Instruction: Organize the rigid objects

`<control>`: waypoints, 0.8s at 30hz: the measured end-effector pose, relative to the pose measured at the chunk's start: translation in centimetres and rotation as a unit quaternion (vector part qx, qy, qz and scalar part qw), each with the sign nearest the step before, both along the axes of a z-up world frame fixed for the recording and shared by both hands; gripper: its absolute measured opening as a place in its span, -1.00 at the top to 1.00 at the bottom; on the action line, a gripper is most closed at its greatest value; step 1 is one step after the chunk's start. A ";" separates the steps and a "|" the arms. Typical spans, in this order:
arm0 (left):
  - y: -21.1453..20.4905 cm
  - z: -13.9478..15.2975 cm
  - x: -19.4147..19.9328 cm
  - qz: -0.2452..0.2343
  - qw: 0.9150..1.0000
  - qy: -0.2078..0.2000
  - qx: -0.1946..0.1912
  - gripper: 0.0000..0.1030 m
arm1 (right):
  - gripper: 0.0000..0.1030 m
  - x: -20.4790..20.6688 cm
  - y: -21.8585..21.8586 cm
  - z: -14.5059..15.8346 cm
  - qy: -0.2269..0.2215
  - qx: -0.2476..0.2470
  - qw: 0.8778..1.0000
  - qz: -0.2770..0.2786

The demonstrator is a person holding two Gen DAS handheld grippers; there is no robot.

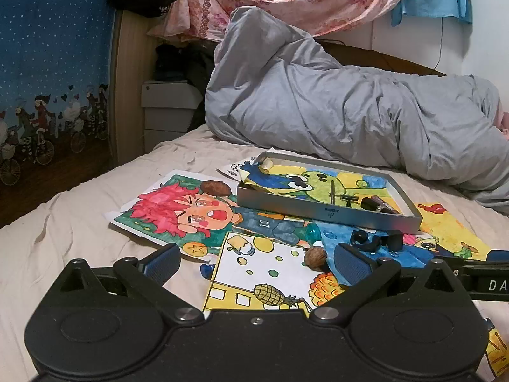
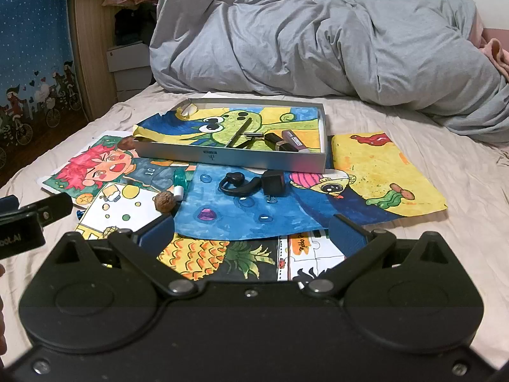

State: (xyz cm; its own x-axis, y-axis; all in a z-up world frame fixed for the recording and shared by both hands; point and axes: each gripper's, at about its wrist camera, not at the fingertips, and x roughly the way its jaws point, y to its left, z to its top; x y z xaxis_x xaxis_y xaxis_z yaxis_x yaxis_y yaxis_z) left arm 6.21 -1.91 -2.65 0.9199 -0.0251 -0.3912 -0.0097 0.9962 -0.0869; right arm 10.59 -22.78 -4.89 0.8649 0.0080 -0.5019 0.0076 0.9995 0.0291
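Observation:
A shallow silver box (image 1: 324, 212) (image 2: 229, 159) sits on the bed over coloured drawings and holds a razor (image 2: 251, 137), a dark lipstick (image 2: 276, 140) and a purple tube (image 2: 294, 141). In front of it lie a black earhook earphone (image 2: 233, 183) (image 1: 362, 240), a black cube adapter (image 2: 273, 183) (image 1: 394, 238), a teal bottle (image 2: 180, 180) (image 1: 313, 232) and a walnut (image 2: 164, 201) (image 1: 315, 256). A second walnut (image 1: 215, 187) (image 2: 127, 142) rests by the box's left corner. My left gripper (image 1: 254, 264) and right gripper (image 2: 251, 232) both stand open and hold nothing, short of these objects.
A rumpled grey duvet (image 1: 334, 102) (image 2: 302, 38) lies behind the box. Several painted sheets (image 2: 222, 216) overlap on the beige bedsheet (image 1: 63, 222). A wooden headboard and white boxes (image 1: 168, 102) stand at the far left. The left gripper's body (image 2: 28, 219) shows at the right wrist view's left edge.

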 end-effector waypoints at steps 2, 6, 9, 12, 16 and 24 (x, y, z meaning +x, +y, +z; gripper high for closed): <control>0.1 0.0 0.0 0.001 1.000 0.000 0.000 -0.98 | -0.99 0.0 0.0 0.0 0.000 0.000 1.000 0.000; 0.1 0.0 0.1 0.000 1.000 0.000 0.000 -0.98 | -0.99 0.0 0.0 0.0 -0.001 -0.003 1.000 -0.001; 0.2 0.0 0.1 0.001 1.000 0.000 -0.001 -0.98 | -0.99 0.0 0.1 -0.1 0.000 -0.004 1.000 0.000; 0.2 0.0 0.1 0.000 1.000 0.001 0.000 -0.98 | -0.99 0.0 0.1 -0.1 0.000 -0.005 1.000 0.001; 0.2 0.0 0.1 0.000 1.000 0.001 0.001 -0.98 | -0.99 -0.1 0.1 -0.1 -0.003 -0.006 1.000 -0.002; 0.4 -0.1 0.5 -0.006 1.000 0.000 0.001 -0.98 | -0.99 -0.1 -0.8 0.3 -0.020 0.006 1.000 -0.013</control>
